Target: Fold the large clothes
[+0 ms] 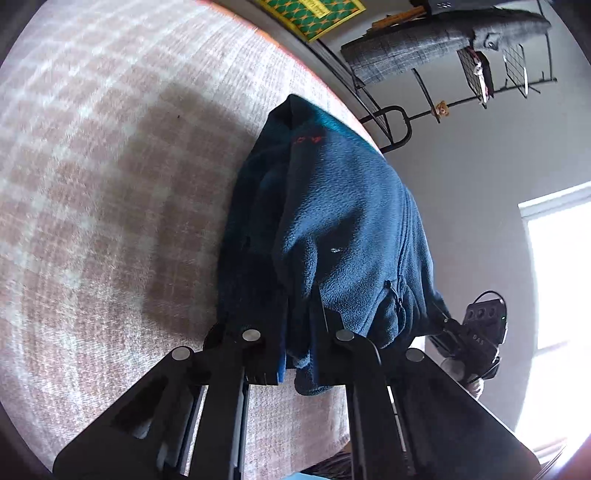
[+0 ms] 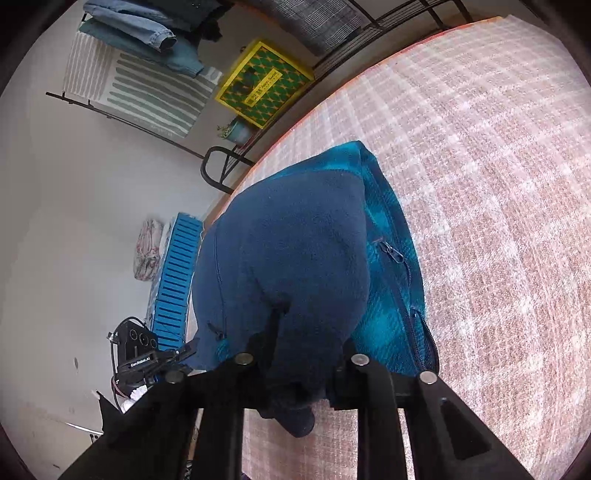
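A dark blue fleece jacket (image 1: 332,221) with a teal plaid lining (image 2: 391,295) lies bunched near the edge of a bed covered in pink-and-white check (image 1: 110,184). My left gripper (image 1: 299,332) is shut on a fold of the fleece at its near end, with cloth hanging below the fingers. My right gripper (image 2: 303,362) is shut on another fold of the same jacket (image 2: 295,258), beside a zipper. Each gripper shows in the other's view: the right gripper (image 1: 476,332) at the jacket's right side, the left gripper (image 2: 147,354) at its left side.
The bed's edge runs close behind the jacket, with a black metal frame (image 2: 218,166) beyond it. A rack holds a grey plaid garment (image 1: 406,51), jeans (image 2: 140,26) and a striped towel (image 2: 140,88). A yellow-green box (image 2: 262,81), a blue slatted crate (image 2: 177,280) and a bright window (image 1: 561,277) are around.
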`<act>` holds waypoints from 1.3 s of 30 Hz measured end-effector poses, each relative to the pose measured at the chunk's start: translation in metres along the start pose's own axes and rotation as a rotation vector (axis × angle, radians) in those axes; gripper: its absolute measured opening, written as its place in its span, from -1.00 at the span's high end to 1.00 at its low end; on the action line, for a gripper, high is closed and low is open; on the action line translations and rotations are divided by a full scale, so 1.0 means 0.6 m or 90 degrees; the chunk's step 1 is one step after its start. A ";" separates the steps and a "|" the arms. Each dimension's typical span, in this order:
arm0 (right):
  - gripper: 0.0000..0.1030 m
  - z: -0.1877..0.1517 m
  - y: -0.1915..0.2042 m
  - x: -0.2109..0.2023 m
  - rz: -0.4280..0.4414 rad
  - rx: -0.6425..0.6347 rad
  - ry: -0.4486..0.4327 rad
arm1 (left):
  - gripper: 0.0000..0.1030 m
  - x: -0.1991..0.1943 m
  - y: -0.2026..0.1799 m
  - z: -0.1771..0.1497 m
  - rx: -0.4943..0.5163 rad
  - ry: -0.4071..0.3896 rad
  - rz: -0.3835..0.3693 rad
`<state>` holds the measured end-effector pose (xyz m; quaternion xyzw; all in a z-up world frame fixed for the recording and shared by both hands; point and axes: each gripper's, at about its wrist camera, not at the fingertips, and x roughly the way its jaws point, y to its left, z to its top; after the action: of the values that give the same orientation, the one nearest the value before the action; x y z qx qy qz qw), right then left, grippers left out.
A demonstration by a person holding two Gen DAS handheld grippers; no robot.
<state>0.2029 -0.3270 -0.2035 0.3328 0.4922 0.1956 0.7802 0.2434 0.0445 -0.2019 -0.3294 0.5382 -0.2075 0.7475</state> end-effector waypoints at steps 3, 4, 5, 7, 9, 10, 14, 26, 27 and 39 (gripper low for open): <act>0.87 -0.016 0.028 -0.038 -0.009 -0.046 -0.001 | 0.88 -0.042 -0.034 -0.028 0.070 -0.032 0.039; 0.87 -0.025 0.033 -0.048 -0.012 -0.059 -0.001 | 0.88 -0.046 -0.034 -0.039 0.076 -0.032 0.046; 0.87 -0.033 0.030 -0.055 -0.014 -0.065 0.000 | 0.88 -0.042 -0.029 -0.048 0.077 -0.026 0.054; 0.88 -0.051 0.015 -0.040 -0.050 -0.072 0.015 | 0.88 -0.014 -0.011 -0.063 0.078 0.000 0.084; 0.88 -0.067 -0.015 -0.010 -0.086 -0.057 0.041 | 0.88 0.024 0.019 -0.074 0.063 0.016 0.111; 0.88 -0.071 -0.030 0.004 -0.089 -0.040 0.047 | 0.88 0.038 0.026 -0.076 0.066 0.014 0.121; 0.88 -0.075 -0.021 0.017 -0.119 -0.085 0.037 | 0.87 0.040 0.004 -0.080 0.114 -0.007 0.144; 0.36 -0.036 0.079 -0.135 -0.215 -0.222 -0.070 | 0.47 -0.091 -0.097 -0.059 0.194 -0.110 0.176; 0.36 -0.026 0.098 -0.133 -0.220 -0.248 -0.080 | 0.47 -0.092 -0.112 -0.049 0.212 -0.122 0.180; 0.56 0.084 0.212 0.074 -0.168 -0.388 -0.046 | 0.47 0.082 -0.231 0.082 0.284 -0.153 0.192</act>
<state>0.2709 -0.2261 -0.1267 0.0243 0.4220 0.2190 0.8794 0.3122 -0.0715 -0.1253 -0.0956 0.4298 -0.1665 0.8823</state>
